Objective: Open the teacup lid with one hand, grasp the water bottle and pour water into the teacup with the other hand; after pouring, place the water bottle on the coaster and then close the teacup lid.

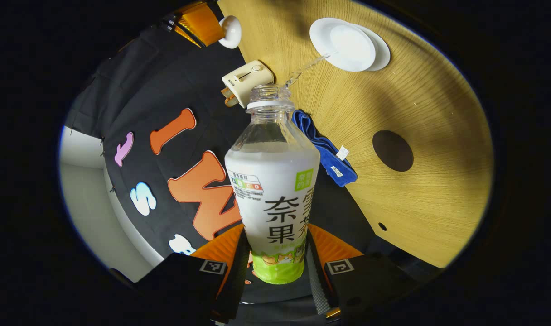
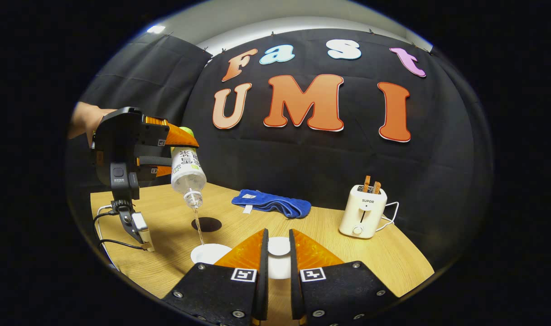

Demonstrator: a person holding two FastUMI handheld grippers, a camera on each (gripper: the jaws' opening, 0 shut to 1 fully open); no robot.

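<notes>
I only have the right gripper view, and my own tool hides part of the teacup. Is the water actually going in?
Observer: Yes. In the left gripper view the stream from the water bottle meets the teacup at the edge of its opening nearest the bottle.
Operator: My right tool is busy holding the teacup lid. How is the other grip?
Observer: Both fingers of the left tool press on the bottle's lower label, and the bottle sits centred between them.

Recording booth: black cloth wall [image 2: 302,154], wooden table [image 2: 339,235], toaster [image 2: 364,210].
</notes>
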